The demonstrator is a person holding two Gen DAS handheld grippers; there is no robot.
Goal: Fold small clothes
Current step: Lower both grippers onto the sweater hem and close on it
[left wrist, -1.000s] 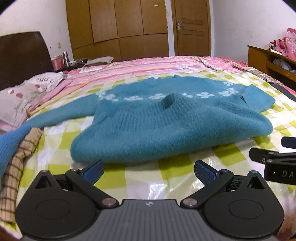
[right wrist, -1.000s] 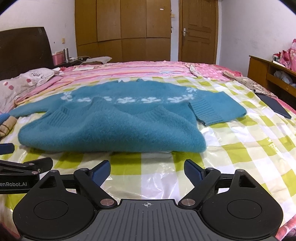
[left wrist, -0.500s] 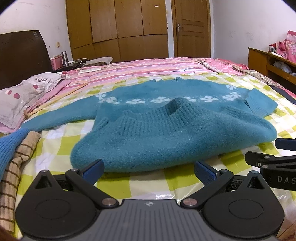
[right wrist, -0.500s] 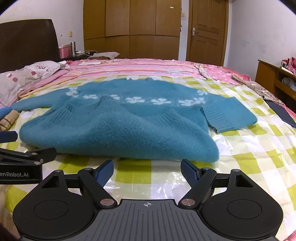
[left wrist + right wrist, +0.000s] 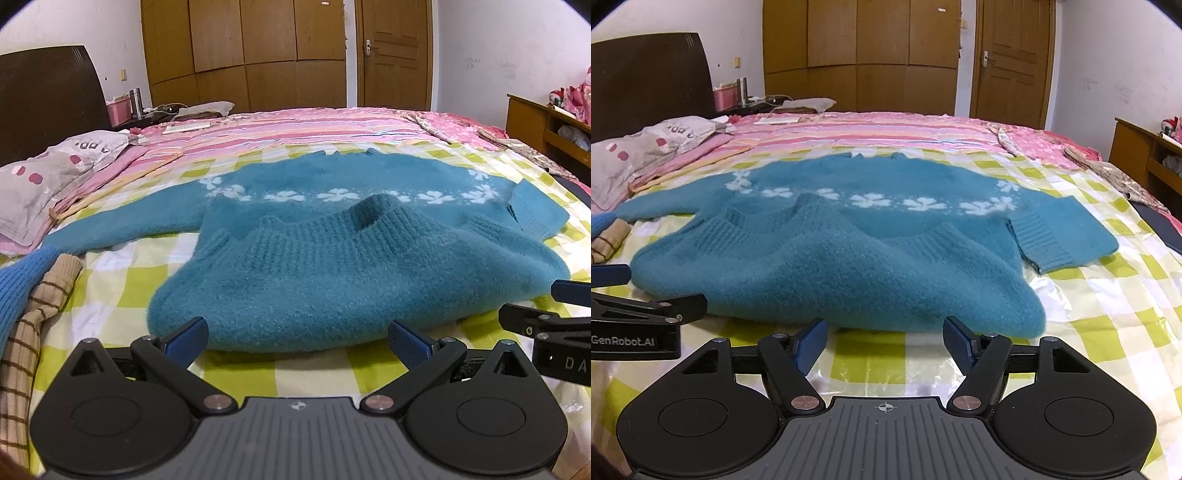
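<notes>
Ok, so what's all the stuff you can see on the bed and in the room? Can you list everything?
sweater: one, teal with white flowers, lying partly folded on the checked sheet in front of both grippers
checked sheet: one, yellow-green and white, shiny, over the near bed
striped bedspread: one, pink, beyond the sweater
pillow: one, grey with pink spots, left by the headboard
headboard: one, dark brown, far left
blue knit: one, bright blue, left edge
striped garment: one, tan with brown lines, beside the blue knit
wardrobe: one, brown wood, back wall
door: one, brown, right of the wardrobe
left gripper: one, black with blue fingers, open
right gripper: one, black with blue fingers, open
</notes>
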